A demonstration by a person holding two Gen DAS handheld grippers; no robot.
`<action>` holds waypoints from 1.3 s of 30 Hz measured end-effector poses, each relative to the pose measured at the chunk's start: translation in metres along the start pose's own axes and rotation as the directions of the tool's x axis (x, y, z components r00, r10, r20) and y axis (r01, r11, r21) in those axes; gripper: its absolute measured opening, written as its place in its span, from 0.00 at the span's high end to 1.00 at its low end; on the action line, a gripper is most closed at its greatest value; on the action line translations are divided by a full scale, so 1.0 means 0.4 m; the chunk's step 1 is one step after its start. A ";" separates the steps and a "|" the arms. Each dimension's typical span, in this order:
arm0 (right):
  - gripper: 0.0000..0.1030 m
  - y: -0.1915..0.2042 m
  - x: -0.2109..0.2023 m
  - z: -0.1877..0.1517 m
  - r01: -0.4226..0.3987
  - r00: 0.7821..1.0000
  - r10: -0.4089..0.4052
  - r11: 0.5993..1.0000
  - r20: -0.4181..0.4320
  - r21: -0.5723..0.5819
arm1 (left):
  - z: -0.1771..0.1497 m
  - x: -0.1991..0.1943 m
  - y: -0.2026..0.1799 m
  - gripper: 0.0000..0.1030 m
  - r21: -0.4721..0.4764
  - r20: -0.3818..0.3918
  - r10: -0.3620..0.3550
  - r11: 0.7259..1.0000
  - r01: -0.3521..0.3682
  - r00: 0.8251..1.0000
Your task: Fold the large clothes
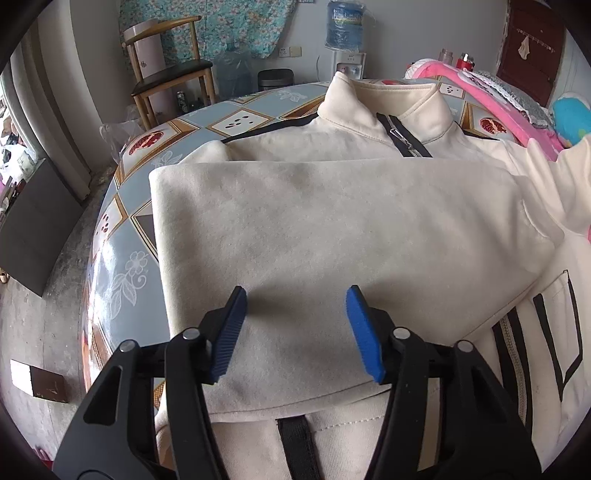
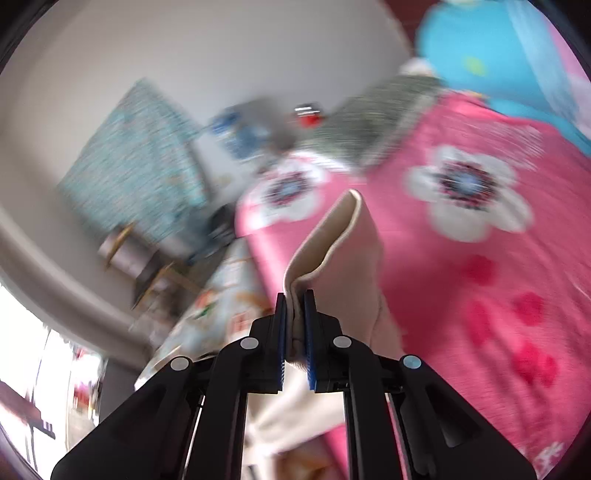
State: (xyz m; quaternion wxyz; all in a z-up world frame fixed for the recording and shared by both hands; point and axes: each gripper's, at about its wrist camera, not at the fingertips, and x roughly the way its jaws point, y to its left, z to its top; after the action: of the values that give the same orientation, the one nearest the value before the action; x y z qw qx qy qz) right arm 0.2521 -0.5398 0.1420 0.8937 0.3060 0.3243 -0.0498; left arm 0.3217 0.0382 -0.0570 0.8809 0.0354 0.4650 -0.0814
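A cream jacket (image 1: 332,229) lies face up on the round table (image 1: 122,258), its collar (image 1: 388,99) and black zipper (image 1: 402,136) at the far side. One sleeve is folded flat across the chest. My left gripper (image 1: 296,291) hovers over that folded sleeve near its lower edge, jaws apart, with nothing pinched between the blue pads (image 1: 364,332). In the blurred right wrist view my right gripper (image 2: 295,295) is shut on the cream cuff of the other sleeve (image 2: 332,236), which stands up lifted above the pads.
A pink flowered blanket (image 2: 461,258) and a blue plush item (image 2: 480,48) lie to the right of the jacket. A wooden chair (image 1: 170,74) and a water dispenser (image 1: 345,33) stand behind the table. The table edge curves away at the left.
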 end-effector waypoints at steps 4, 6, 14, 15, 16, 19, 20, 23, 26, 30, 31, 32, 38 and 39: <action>0.91 0.244 0.065 -0.083 -0.152 0.986 0.140 0.979 -0.094 -0.137 | -0.013 -0.011 0.015 0.57 -0.020 0.000 -0.031 0.999 0.031 1.000; 0.91 0.353 0.119 -0.147 -0.222 0.968 0.193 0.956 -0.160 -0.193 | -0.020 -0.019 0.026 0.59 -0.036 -0.001 -0.049 0.998 0.049 0.999; 0.91 0.623 0.466 -0.558 -0.366 0.852 0.205 0.892 -0.482 -0.267 | -0.045 -0.047 0.066 0.60 -0.110 -0.006 -0.140 0.984 0.138 0.990; 0.91 0.637 0.504 -0.604 -0.345 0.851 0.159 0.888 -0.501 -0.304 | -0.046 -0.052 0.070 0.60 -0.112 -0.010 -0.149 0.983 0.147 0.989; 0.87 0.645 0.548 -0.663 -0.323 0.838 0.099 0.883 -0.537 -0.341 | -0.046 -0.055 0.073 0.60 -0.111 -0.013 -0.156 0.982 0.153 0.988; 0.70 0.634 0.596 -0.748 -0.348 0.762 0.065 0.880 -0.644 -0.323 | -0.037 -0.078 0.088 0.60 -0.115 -0.023 -0.181 0.978 0.177 0.983; 0.60 0.625 0.586 -0.754 -0.361 0.757 0.079 0.878 -0.649 -0.315 | -0.031 -0.089 0.093 0.60 -0.118 -0.026 -0.194 0.975 0.190 0.981; 0.41 0.596 0.501 -0.728 -0.401 0.789 0.140 0.856 -0.598 -0.328 | -0.002 -0.123 0.098 0.60 -0.123 -0.018 -0.237 0.965 0.233 0.971; 0.39 0.533 0.421 -0.675 -0.404 0.819 0.182 0.855 -0.544 -0.324 | 0.040 -0.135 0.085 0.60 -0.158 -0.011 -0.325 0.934 0.320 0.946; 0.39 0.440 0.363 -0.653 -0.285 0.888 0.091 0.879 -0.451 -0.383 | 0.113 -0.076 0.026 0.52 -0.228 -0.036 -0.449 0.874 0.430 0.893; 0.39 0.425 0.362 -0.657 -0.256 0.900 0.064 0.879 -0.431 -0.402 | 0.130 -0.043 0.003 0.51 -0.241 -0.054 -0.484 0.855 0.459 0.873; 0.39 0.404 0.353 -0.662 -0.222 0.914 0.036 0.877 -0.404 -0.425 | 0.141 -0.012 -0.015 0.51 -0.259 -0.076 -0.497 0.847 0.464 0.865; 0.40 0.329 0.332 -0.699 -0.028 0.962 -0.129 0.830 -0.241 -0.557 | 0.192 0.125 -0.102 0.54 -0.302 -0.155 -0.437 0.875 0.378 0.886; 0.40 0.318 0.335 -0.706 -0.015 0.962 -0.142 0.827 -0.234 -0.562 | 0.191 0.134 -0.114 0.58 -0.296 -0.165 -0.411 0.888 0.352 0.897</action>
State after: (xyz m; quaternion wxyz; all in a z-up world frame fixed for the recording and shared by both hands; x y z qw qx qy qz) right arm 0.2388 -0.2587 -0.0442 0.8900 0.0242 0.4516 0.0586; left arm 0.4056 -0.0231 -0.0574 0.7864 -0.1635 0.5653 -0.1879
